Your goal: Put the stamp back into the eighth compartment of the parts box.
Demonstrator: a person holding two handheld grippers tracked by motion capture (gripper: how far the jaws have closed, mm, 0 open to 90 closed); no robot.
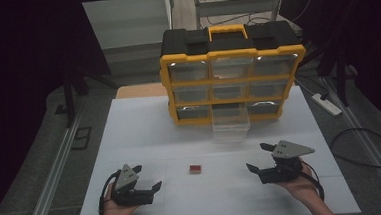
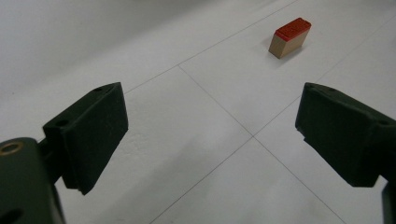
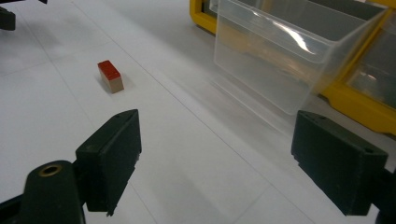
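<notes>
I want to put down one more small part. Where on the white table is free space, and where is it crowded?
Free patches: the white table left of the yellow organizer, and the strip between the left gripper and the red-topped block. Also free: between that block and the right gripper. Crowded: in front of the organizer, where the clear drawer sticks out.

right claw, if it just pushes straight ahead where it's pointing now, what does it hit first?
Most likely the clear plastic drawer pulled out of the yellow organizer. The right claw stands open, bare white table between its jaws. The red-topped block sits left of that line. Depth is uncertain.
</notes>
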